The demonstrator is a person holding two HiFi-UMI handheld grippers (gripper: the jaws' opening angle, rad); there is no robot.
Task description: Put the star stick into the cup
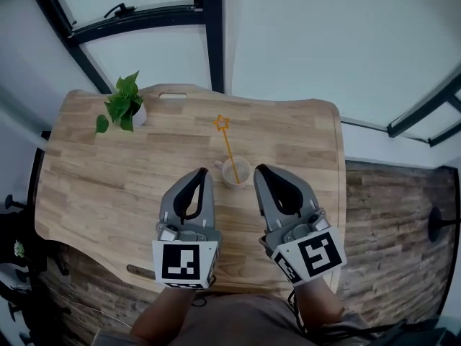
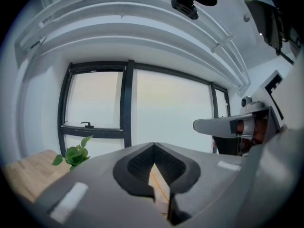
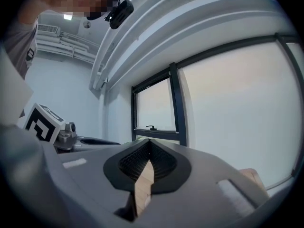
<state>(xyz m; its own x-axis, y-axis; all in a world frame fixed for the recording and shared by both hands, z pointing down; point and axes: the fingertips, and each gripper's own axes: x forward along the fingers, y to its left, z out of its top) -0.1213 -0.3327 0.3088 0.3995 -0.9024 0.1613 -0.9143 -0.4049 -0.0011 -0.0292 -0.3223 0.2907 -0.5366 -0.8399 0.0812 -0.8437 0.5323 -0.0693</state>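
Overhead, star stick (image 1: 228, 148) stands in cup (image 1: 247, 174) (gripper views show left gripper (image 2: 153, 146), right gripper (image 3: 150, 141) closed, empty).

Head view: from above the near edge of the table (image 1: 86, 186), looking steeply down over its whole top. Cameras on the left gripper (image 1: 204, 171) and right gripper (image 1: 259, 169) sit low and look along the jaws, tilted up at the window (image 2: 127, 103). The head view and left gripper view share the plant (image 1: 122, 107) at the far-left corner.
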